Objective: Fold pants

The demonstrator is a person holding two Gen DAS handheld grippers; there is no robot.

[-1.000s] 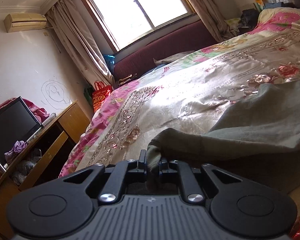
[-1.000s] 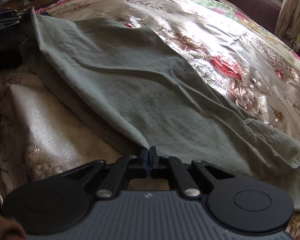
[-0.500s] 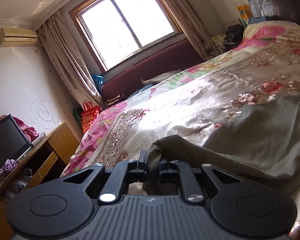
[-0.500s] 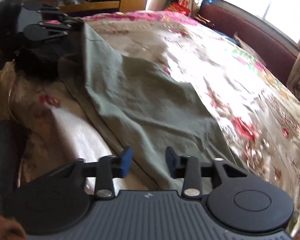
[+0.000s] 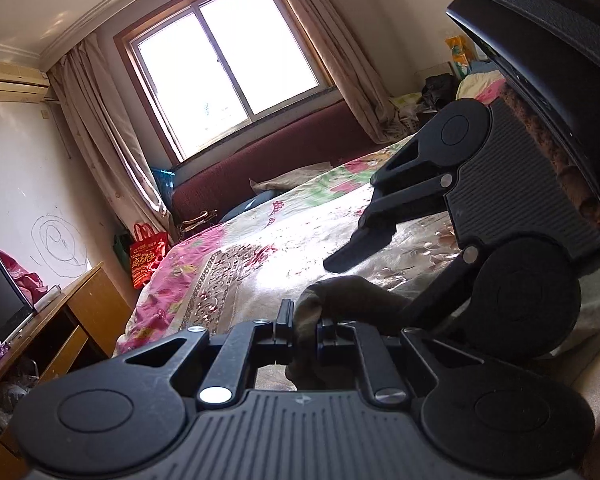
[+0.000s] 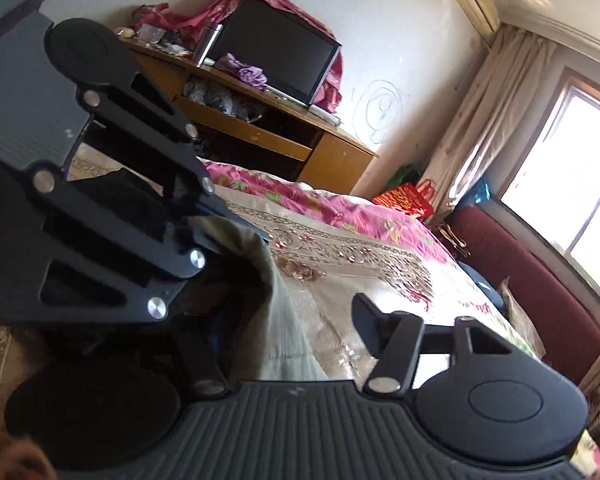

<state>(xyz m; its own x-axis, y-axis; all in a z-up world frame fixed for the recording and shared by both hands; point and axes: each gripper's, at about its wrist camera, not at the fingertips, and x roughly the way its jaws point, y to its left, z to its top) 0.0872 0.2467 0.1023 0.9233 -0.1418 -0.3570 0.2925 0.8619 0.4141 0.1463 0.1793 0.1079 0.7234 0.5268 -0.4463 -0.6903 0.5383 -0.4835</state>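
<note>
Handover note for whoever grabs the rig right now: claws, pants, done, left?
Left claw: shut on a bunched corner of the grey-green pants.
Right claw: open, holding nothing, hovering close beside the left one over the same corner.
Pants lie on the floral bedspread, near its edge; most of the cloth is hidden behind the claws.
Done: the corner is gathered and lifted.
Left: how far the fold has gone cannot be judged; likely regrip with the right claw, lay the fold flat, smooth.

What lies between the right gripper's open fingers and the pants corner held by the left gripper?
Only floral bedspread, seen in the left wrist view: the right gripper hangs open just above the pants pinched in the left gripper.
</note>
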